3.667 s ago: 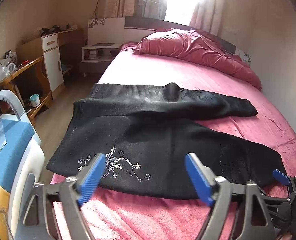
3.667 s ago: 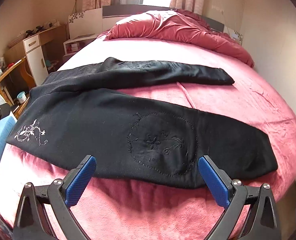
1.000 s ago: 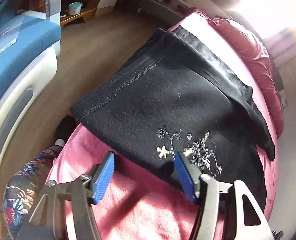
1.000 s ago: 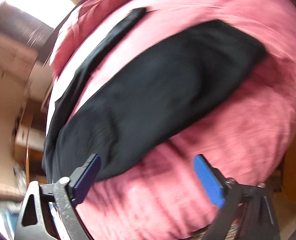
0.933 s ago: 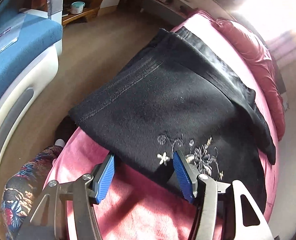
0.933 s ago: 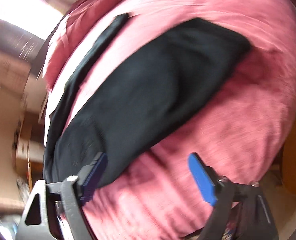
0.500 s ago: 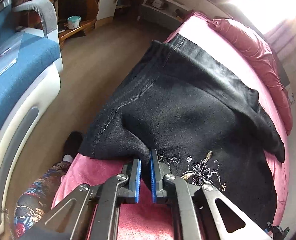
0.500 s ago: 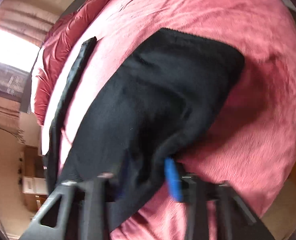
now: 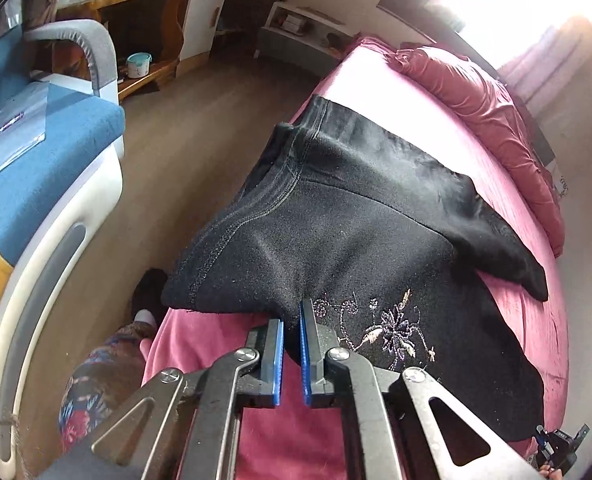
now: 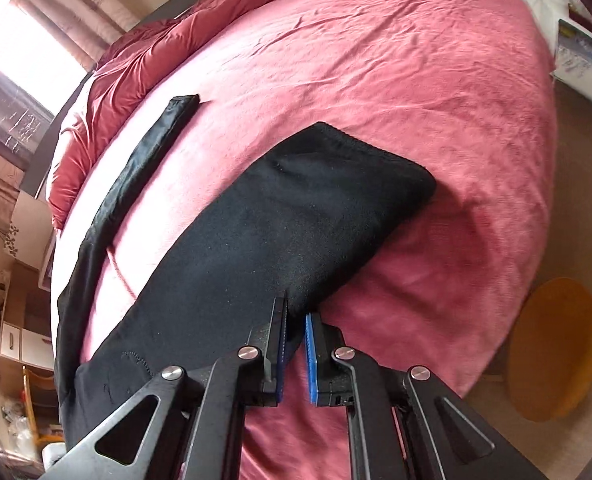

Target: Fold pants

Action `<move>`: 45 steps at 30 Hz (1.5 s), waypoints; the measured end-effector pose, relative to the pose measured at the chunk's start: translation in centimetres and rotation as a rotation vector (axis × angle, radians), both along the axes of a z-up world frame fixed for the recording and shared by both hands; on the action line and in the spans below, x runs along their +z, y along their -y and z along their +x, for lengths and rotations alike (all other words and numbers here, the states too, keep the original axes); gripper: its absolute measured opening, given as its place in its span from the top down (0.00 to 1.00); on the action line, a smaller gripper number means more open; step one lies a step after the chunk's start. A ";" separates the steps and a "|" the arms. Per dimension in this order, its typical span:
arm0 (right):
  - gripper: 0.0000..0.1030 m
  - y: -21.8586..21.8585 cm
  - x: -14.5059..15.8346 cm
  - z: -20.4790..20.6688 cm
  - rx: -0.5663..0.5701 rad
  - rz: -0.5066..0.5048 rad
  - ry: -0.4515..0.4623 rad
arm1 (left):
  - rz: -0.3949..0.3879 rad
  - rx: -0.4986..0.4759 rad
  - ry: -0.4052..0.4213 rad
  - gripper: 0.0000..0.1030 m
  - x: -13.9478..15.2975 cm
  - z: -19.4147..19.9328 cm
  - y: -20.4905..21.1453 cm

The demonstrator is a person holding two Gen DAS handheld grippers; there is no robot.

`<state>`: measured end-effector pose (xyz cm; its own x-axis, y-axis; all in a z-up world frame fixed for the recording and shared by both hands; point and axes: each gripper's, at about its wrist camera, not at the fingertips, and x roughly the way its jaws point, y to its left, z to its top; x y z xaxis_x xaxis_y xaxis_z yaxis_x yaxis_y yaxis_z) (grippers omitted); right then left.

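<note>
Jaws of both grippers [image 9: 292,326] [image 10: 296,330] clench fuzzy black pants [image 9: 367,236] on pink bedspread [image 10: 395,60].

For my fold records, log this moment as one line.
stage: first fold starting | left gripper: shut on black embroidered pants near waist | right gripper: just closed on near leg edge | surface: pink bed

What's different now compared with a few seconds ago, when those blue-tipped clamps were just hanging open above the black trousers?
Both have closed on the near edge of the black pants. The left hand-held gripper pinches it beside the floral embroidery, the right hand-held gripper further down the near leg, and the fabric bunches up at both grips. The far leg and the pink bed are unchanged.
</note>
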<state>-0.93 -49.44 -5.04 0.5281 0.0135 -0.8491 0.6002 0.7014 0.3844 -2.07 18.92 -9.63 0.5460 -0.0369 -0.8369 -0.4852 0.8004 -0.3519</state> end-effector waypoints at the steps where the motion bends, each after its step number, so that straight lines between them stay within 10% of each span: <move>1: 0.92 0.3 0.0 -0.3 -0.002 -0.011 -0.010 | 0.003 -0.006 -0.013 0.93 0.1 -0.3 0.4; 10: 0.92 1.3 -2.3 -1.3 -0.009 -0.026 -0.096 | 0.014 -0.047 -0.153 0.87 -2.2 -0.8 1.5; 12: 0.81 1.8 -2.1 -1.4 -0.034 -0.014 -0.087 | 0.017 -0.050 -0.133 0.77 -1.2 -0.8 1.1; 14: 0.44 2.4 -1.1 -1.9 -0.064 -0.050 -0.079 | 0.021 -0.044 -0.112 0.77 0.2 -1.3 0.5; 16: 0.36 2.5 1.0 -2.3 -0.090 -0.127 -0.054 | 0.056 -0.030 -0.078 0.77 1.6 -1.7 -0.5; 23: 0.35 -3.3 4.1 1.8 0.122 -0.174 0.025 | 0.077 0.028 0.017 0.75 4.6 1.6 -4.8; 33: 0.35 -19.5 -0.4 8.5 0.605 -0.076 -0.038 | -0.103 0.033 0.016 0.65 2.8 15.0 -8.3; 45: 0.34 -22.0 -4.2 9.7 0.676 -0.035 -0.141 | -0.281 0.155 -0.082 0.57 -3.3 26.7 -13.9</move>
<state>8.78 -27.46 -9.28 0.2980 0.2722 -0.9150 0.0697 0.9497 0.3052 24.64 32.78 -12.97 0.4942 -0.1942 -0.8474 -0.6300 0.5917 -0.5031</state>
